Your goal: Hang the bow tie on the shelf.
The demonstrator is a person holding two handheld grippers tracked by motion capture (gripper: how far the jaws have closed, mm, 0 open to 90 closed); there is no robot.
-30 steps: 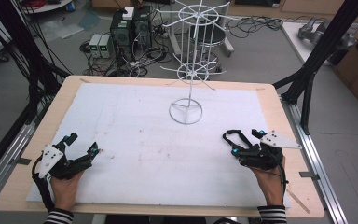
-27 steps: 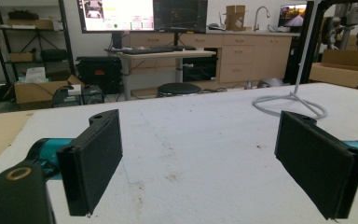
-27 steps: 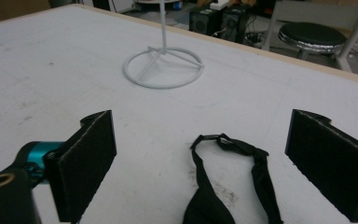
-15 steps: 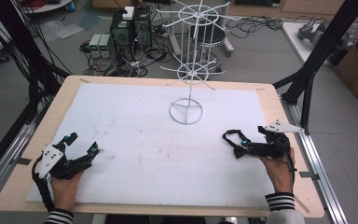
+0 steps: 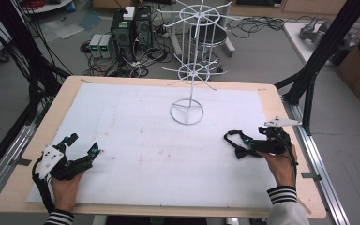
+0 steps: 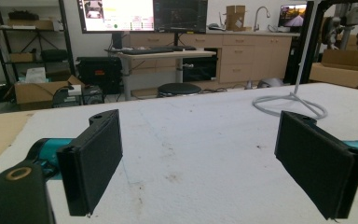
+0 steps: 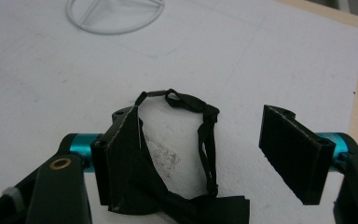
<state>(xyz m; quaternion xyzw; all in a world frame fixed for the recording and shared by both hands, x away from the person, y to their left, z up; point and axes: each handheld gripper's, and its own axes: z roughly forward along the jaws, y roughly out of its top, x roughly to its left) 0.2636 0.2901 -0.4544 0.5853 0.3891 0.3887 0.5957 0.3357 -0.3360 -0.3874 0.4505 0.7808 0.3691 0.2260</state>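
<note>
**Materials and surfaces on the table**

The table [image 5: 18, 187] has a pale wood rim, smooth and matt. A white sheet [image 5: 136, 136] covers it; it looks like matt foam board, with small scuffs and dirty marks. The stand [image 5: 186, 111] is thin wire coated in white. The bow tie [image 7: 186, 186] is black cloth with a thin strap and a small metal clasp. The pads [image 6: 95, 158] are matt black, finely rough.

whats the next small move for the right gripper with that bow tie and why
Probably keep closing the right gripper until both fingers pinch the black bow tie. Its jaws have just been closing, yet the right finger stands apart from the strap while the left finger sits against the fabric, so nothing is clamped for lifting toward the white wire rack.
</note>
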